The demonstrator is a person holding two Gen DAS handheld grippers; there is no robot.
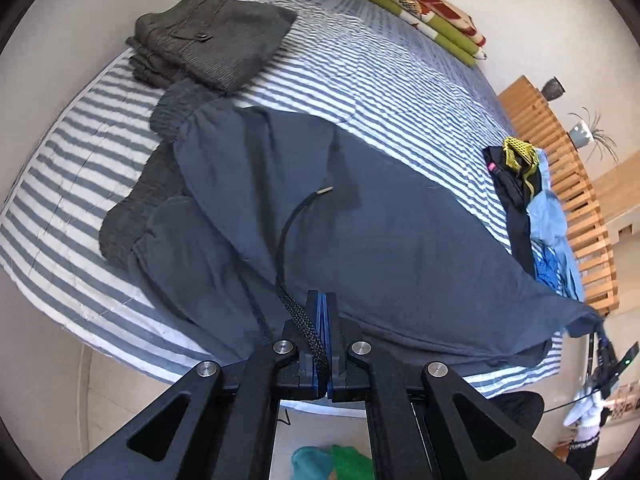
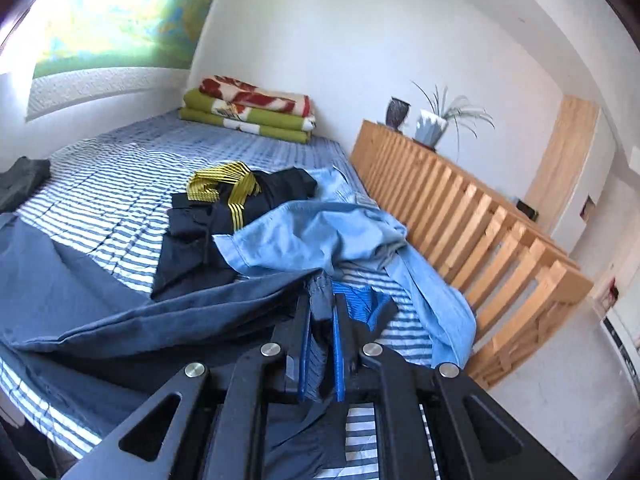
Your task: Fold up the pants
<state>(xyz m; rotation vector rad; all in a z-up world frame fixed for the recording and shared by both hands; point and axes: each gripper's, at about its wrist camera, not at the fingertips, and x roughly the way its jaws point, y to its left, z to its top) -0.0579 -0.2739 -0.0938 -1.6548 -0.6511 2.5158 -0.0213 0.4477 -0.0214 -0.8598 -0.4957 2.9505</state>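
While both grippers sit low over it, the striped bed [image 1: 380, 80] fills most of each view, white walls behind, a slatted wooden rail [image 2: 460, 216] along the side off to the right of the right gripper. No containers holding anything apart from two pots on the rail top: a dark vase [image 2: 397, 111] and a white pot with a spiky plant [image 2: 431, 128].

The dark blue pants [image 1: 360, 220] lie spread on the bed just ahead of the left gripper [image 1: 322, 300], stretching right to the right gripper [image 2: 322, 312]. Left gripper: fingers fully together, pinching pants fabric at the near edge; the black drawstring [image 1: 288, 240] runs between them and curls forward onto the cloth. Right gripper: jaws nearly closed, clamped on a bunched corner of the pants.

Far ahead of both, a folded green, red and white blanket [image 2: 248, 112] sits at the bed's far end. Ahead of the right gripper, touching the pants, a light blue garment [image 2: 320, 232] overlaps black clothing with yellow stripes [image 2: 224, 192].

Left view only: a stack of folded grey clothes [image 1: 208, 36] ahead-left, more grey fabric [image 1: 132, 208] under the pants' left side, and the right gripper seen far right with a white-gloved hand [image 1: 584, 408]. Right view only: a bright window with a blind [image 2: 112, 16] and a wooden door [image 2: 564, 160].
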